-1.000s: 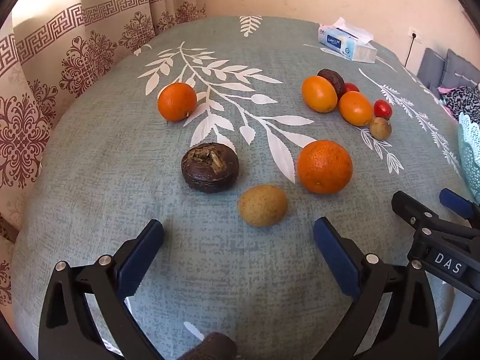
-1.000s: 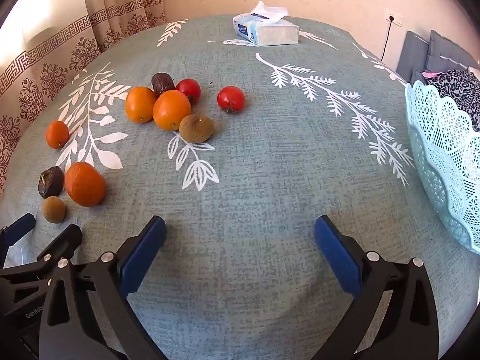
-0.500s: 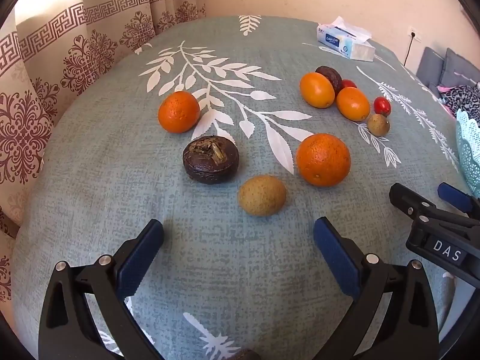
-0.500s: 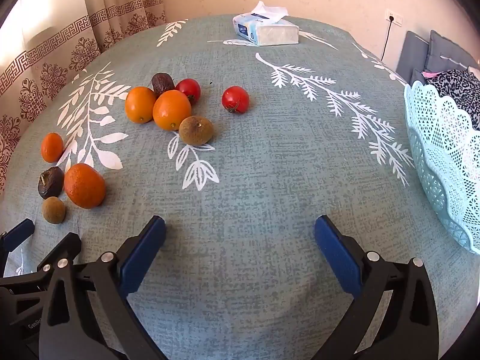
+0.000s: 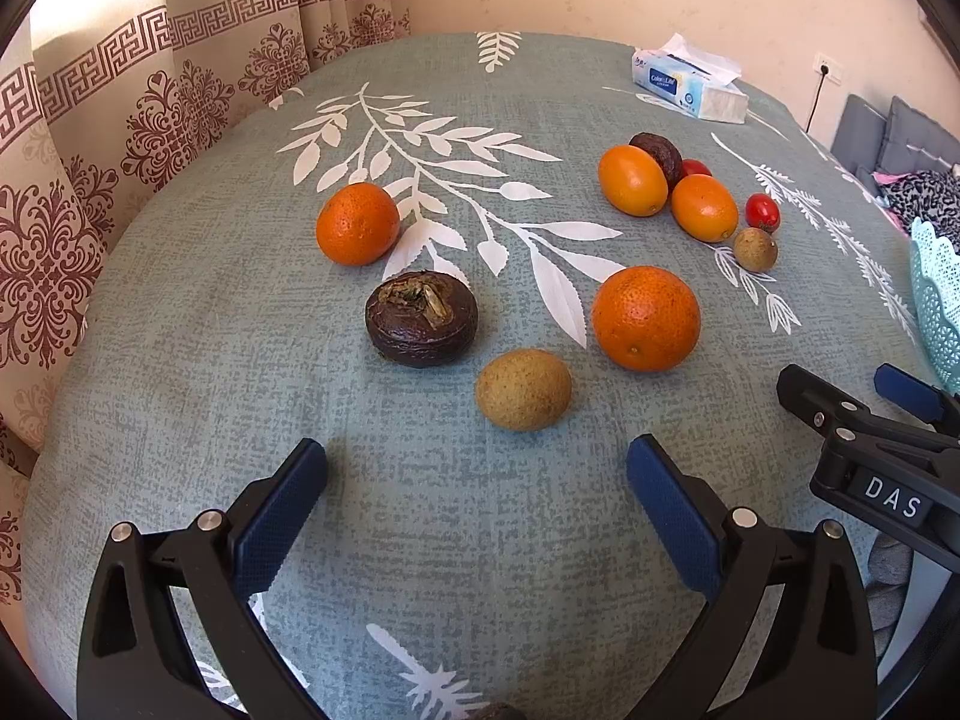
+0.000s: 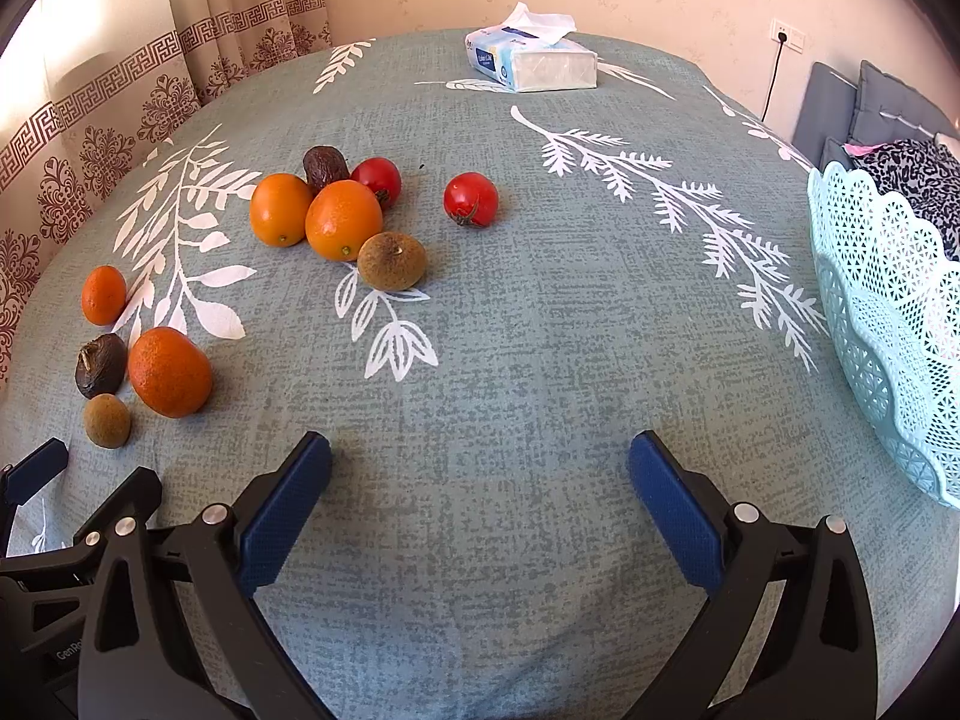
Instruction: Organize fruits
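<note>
My left gripper (image 5: 477, 480) is open and empty above the tablecloth. Just ahead of it lie a tan longan (image 5: 522, 389), a dark brown fruit (image 5: 422, 318), a big orange (image 5: 645, 318) and a smaller orange (image 5: 357, 223). My right gripper (image 6: 479, 483) is open and empty. Ahead of it to the left lies a cluster: two oranges (image 6: 343, 219), a dark fruit (image 6: 324, 164), a tomato (image 6: 378, 179) and a brownish fruit (image 6: 392, 260). A lone tomato (image 6: 471, 199) lies apart to their right. A light blue lattice basket (image 6: 888, 324) stands at the right.
A tissue pack (image 6: 531, 60) lies at the table's far side. Patterned curtains (image 5: 108, 120) hang along the left. A grey sofa with dark cloth (image 6: 888, 138) is beyond the basket. The right gripper shows at the left wrist view's right edge (image 5: 888, 450).
The left gripper has drawn back a little from the near fruits. The right gripper has shifted slightly. Both stay open.
</note>
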Demonstrator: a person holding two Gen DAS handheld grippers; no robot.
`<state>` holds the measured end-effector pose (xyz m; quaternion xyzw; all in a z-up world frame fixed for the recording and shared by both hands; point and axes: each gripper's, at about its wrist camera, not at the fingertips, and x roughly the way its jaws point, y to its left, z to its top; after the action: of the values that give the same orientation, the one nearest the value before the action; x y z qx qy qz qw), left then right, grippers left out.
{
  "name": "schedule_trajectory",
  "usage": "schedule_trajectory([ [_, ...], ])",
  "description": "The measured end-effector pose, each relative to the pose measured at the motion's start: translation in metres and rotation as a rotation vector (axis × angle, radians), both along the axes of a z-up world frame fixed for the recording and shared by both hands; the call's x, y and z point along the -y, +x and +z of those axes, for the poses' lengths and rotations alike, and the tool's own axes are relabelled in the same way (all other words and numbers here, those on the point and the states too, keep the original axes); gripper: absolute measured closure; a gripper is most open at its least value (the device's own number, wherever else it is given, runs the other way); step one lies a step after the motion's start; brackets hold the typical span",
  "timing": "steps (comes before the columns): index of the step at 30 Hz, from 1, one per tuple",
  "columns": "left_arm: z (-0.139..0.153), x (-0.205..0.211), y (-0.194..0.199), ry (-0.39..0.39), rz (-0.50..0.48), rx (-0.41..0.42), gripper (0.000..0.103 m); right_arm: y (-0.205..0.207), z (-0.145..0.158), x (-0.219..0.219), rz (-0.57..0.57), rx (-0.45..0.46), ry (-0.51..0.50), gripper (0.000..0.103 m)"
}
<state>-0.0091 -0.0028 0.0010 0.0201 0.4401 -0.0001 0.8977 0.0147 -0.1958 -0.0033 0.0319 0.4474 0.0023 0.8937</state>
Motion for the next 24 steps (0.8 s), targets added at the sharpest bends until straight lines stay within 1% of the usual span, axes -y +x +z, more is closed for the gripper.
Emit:
schedule_trajectory([
  [11,-0.0005,-0.0027,-0.0018,0.002,-0.002,-0.003,0.005,-0.0009,-0.0002,0.0033,0.021,-0.002,0.017,0.002],
  [19,-0.0007,-0.0009,-0.0026,0.003,-0.001,-0.002,0.005,0.003,0.0005,0.0032,0.101,-0.016,0.018,0.002],
  [24,-0.0013,0.0002,-0.0024,0.002,-0.001,0.0,0.005,0.0027,-0.0002,0.0028,0.107,-0.018,0.015,0.002],
])
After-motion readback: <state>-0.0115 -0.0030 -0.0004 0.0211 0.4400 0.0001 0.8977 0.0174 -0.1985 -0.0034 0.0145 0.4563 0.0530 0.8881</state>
